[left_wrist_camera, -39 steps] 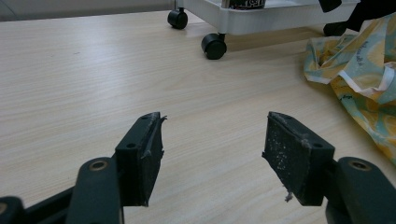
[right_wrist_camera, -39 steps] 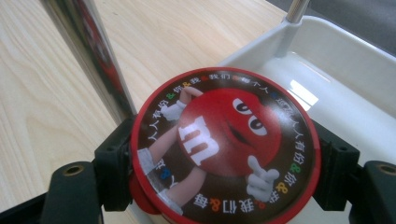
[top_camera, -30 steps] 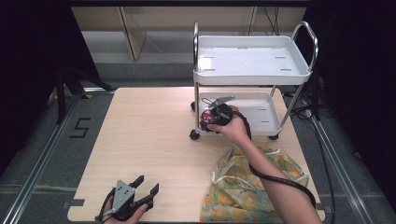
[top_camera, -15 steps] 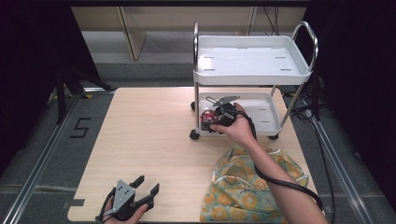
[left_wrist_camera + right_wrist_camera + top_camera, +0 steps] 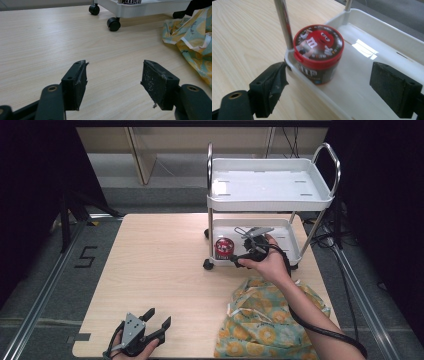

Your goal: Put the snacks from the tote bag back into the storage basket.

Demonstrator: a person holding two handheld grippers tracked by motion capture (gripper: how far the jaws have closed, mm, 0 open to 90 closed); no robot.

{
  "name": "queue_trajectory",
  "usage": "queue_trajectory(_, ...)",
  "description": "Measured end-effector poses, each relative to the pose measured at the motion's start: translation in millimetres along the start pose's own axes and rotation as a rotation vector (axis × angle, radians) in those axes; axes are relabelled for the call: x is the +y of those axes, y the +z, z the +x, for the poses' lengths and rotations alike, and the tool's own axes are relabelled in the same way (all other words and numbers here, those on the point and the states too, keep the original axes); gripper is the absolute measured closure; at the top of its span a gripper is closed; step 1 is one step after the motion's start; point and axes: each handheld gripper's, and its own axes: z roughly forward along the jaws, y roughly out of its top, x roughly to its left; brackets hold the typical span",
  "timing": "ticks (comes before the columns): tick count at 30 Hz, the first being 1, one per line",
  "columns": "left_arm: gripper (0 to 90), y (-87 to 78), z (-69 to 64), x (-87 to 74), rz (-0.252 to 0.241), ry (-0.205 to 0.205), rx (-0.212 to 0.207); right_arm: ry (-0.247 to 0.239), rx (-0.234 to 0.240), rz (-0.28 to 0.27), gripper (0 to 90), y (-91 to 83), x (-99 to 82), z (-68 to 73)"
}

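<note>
One candy tub set in a two-shelf cart, two grippers apart.

High view: one red-lidded candy tub is seen on the lower shelf of one white cart, beside the right gripper; one patterned cloth lies on the table. Left gripper view: the left gripper is held wide apart, nothing between. Right gripper view: the jaws, just opened, are spread clear of the tub.

A red-lidded tub stands at the left end of the white cart's lower shelf. The right tool, jaws just opened, hovers beside it, apart. The left tool rests open on the tabletop near a patterned cloth.
</note>
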Motion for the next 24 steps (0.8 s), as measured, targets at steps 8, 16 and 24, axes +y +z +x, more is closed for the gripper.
queue_trajectory(8, 36.2, -0.7, -0.6, 0.2, 0.011, 0.0, 0.012, -0.056, -0.008, -0.026, 15.0, -21.9, -14.2, -1.8)
queue_trajectory(16, 36.2, -0.8, -0.7, -0.1, 0.008, 0.003, 0.014, -0.012, -0.025, -0.018, 15.0, -40.8, -28.4, 1.7)
queue_trajectory(24, 36.1, -0.3, -0.9, -0.2, 0.008, 0.005, 0.014, -0.008, -0.028, -0.044, 15.1, -56.4, -49.3, -1.4)
